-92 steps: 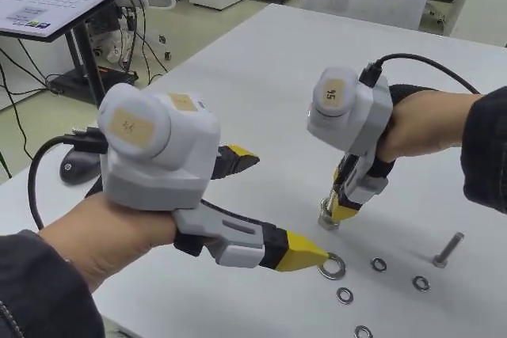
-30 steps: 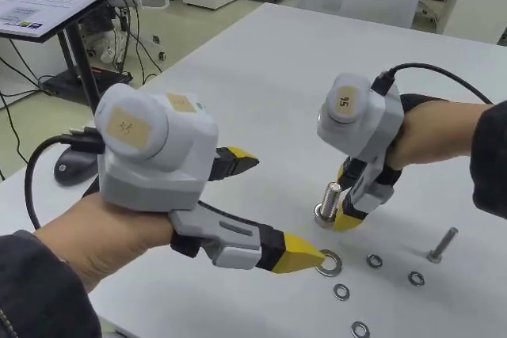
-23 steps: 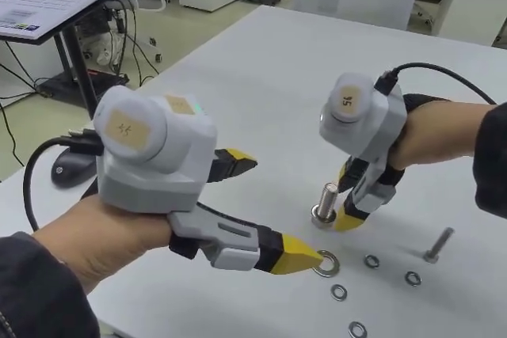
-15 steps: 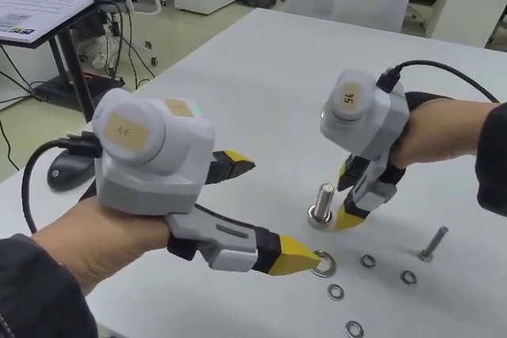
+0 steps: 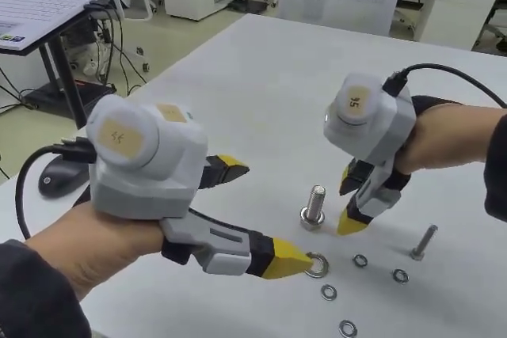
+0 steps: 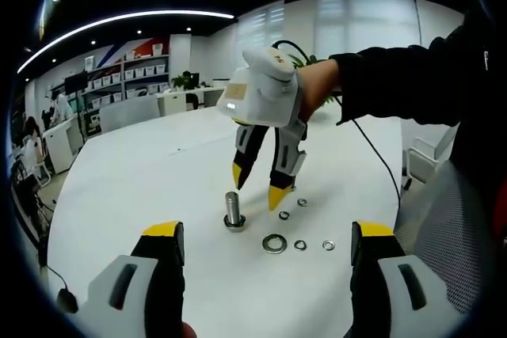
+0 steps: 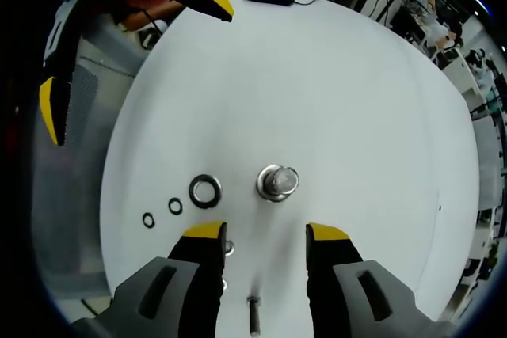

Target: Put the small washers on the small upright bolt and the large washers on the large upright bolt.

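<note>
Head view shows the left gripper [image 5: 259,213] low over the white workbench [image 5: 261,85], its yellow-tipped jaws spread wide and holding nothing. Its lower tip lies just beside the large silver ring washer [image 5: 317,265], which is flat on the bench. The right gripper [image 5: 348,203] points downward with its jaws also parted and empty, just to the right of the large silver upright bolt [image 5: 314,205]. Four small silver washers [image 5: 360,260] lie scattered near the big washer. Further right is the small silver bolt [image 5: 424,241], which appears to stand on its head.

Left gripper view has the large bolt [image 6: 234,210] ahead between its own open jaws, the big washer [image 6: 275,243] nearer, and the right gripper [image 6: 257,186] hovering behind them.

Right gripper view looks straight down on the large bolt [image 7: 277,182], just beyond its own released jaws, with the big washer [image 7: 205,190] apart from it to the left.
</note>
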